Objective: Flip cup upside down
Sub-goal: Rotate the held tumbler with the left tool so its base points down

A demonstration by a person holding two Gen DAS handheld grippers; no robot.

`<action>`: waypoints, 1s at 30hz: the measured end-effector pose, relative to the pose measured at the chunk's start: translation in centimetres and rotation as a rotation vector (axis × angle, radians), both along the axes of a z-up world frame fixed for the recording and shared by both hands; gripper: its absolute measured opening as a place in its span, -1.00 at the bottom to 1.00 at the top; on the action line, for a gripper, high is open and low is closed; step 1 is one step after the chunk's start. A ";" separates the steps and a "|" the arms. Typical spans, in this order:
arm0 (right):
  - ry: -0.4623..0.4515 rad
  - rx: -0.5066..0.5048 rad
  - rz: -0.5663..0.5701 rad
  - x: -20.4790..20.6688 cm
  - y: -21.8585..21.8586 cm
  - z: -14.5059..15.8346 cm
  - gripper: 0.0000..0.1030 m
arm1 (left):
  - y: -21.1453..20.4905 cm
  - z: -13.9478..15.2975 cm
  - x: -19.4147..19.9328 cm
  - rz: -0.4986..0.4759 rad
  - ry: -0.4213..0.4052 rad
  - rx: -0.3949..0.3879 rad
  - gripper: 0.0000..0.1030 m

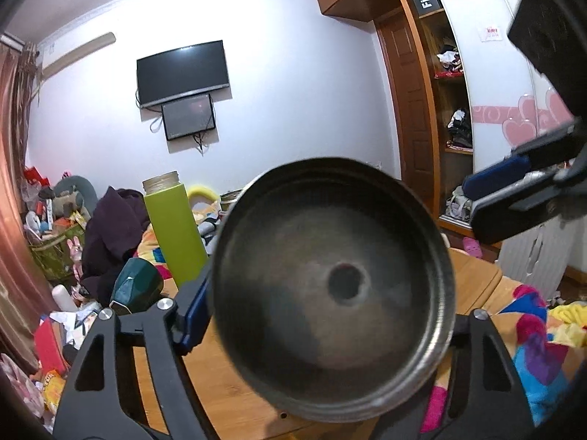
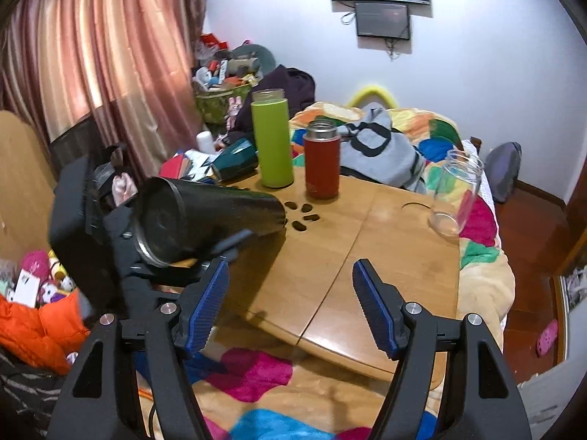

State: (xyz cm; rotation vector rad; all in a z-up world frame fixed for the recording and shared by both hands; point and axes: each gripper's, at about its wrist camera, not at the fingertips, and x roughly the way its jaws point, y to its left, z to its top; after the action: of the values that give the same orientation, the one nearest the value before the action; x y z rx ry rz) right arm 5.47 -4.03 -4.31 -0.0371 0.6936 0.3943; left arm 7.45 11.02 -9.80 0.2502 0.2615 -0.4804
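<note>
Left hand-held gripper (image 1: 330,330) is pinching the dark metal cylindrical cup (image 1: 334,289) across its body, jaws pressed against both sides. In the left wrist view the cup's round end is filling the frame; whether that is the base or the mouth is not certain. In the right wrist view the cup (image 2: 209,216) is lying roughly horizontal in the air over the near left edge of the wooden table (image 2: 348,256), apart from the surface, far end pointing toward the table centre.

Right hand-held gripper (image 2: 290,304) is hovering spread wide and empty over the near table edge.

Handling judgement: rigid metal wall, likely smooth and slippery, moderate weight; a mid-body grip looks best for rotating. The flip appears about halfway.

Further out, standing upright on the table: a red metal flask (image 2: 322,161), open-topped, contents not visible; a lime-green tall bottle (image 2: 273,139), lidless, contents not visible; a clear glass jar (image 2: 456,192) near the right edge, apparently empty. A dark green faceted cup (image 2: 234,159) is lying on its side behind them.
</note>
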 end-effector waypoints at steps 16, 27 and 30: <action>-0.028 0.007 -0.046 1.1 -1.0 -0.6 0.30 | 1.4 4.7 4.0 -0.135 0.262 -0.072 0.30; -0.062 -0.004 -0.060 2.2 -0.2 -1.1 0.29 | 2.2 5.9 9.0 -0.195 0.443 -0.136 0.29; -0.068 0.010 -0.061 2.4 -0.2 -1.2 0.29 | 1.7 6.1 10.1 -0.199 0.460 -0.135 0.29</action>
State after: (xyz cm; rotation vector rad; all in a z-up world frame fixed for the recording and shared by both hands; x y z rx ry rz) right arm 7.90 -4.21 -5.49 -0.0201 0.6241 0.3361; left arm 17.54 12.75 -3.71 0.0300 0.6538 -0.7493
